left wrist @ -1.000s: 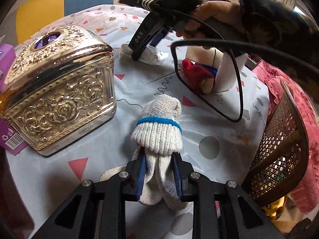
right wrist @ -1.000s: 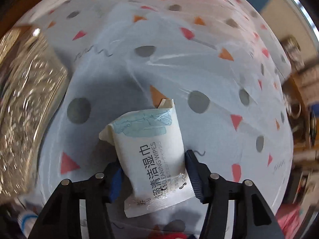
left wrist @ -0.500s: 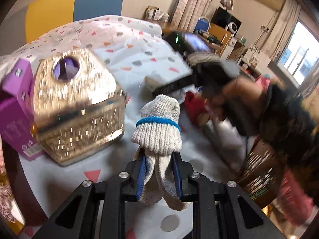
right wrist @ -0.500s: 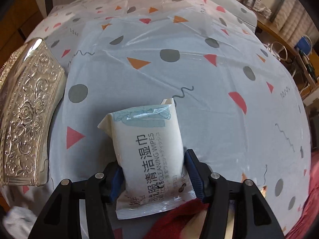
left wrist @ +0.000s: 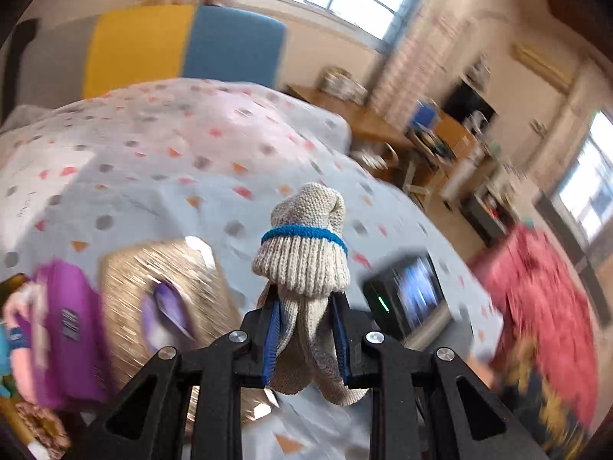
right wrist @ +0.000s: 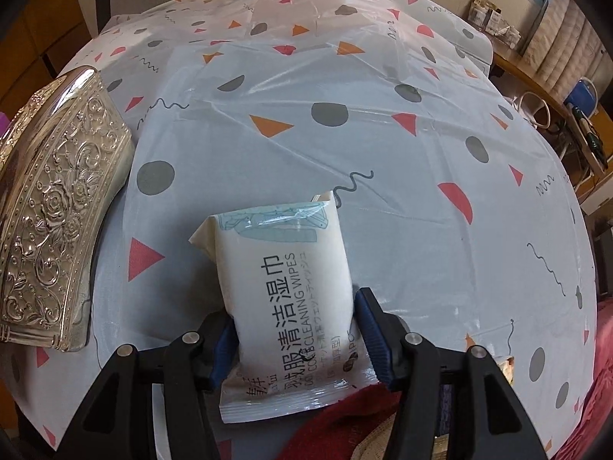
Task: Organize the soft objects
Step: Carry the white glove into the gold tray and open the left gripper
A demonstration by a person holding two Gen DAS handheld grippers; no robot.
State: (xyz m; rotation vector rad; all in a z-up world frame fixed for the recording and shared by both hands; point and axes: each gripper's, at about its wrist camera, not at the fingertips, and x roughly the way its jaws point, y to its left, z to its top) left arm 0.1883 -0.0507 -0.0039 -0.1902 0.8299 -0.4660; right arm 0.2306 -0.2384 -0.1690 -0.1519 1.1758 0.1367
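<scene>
Right wrist view: pack of cleaning wipes (right wrist: pixel 291 291) between the fingers of the right gripper (right wrist: pixel 297 331), over the near part of the table (right wrist: pixel 383 153). Embossed metal box (right wrist: pixel 57 214) at the table's left edge, well left of the pack. Cloth heap (right wrist: pixel 345 421) under the pack's near end, at the near edge.

Left wrist view: knitted glove (left wrist: pixel 306 268) upright between the fingers of the left gripper (left wrist: pixel 306 339), above the table. Same box below and left of the glove, carton (left wrist: pixel 65 326) just left of it. Screened device (left wrist: pixel 413 299) right of the glove. Chair back (left wrist: pixel 184 46) behind the far edge.
</scene>
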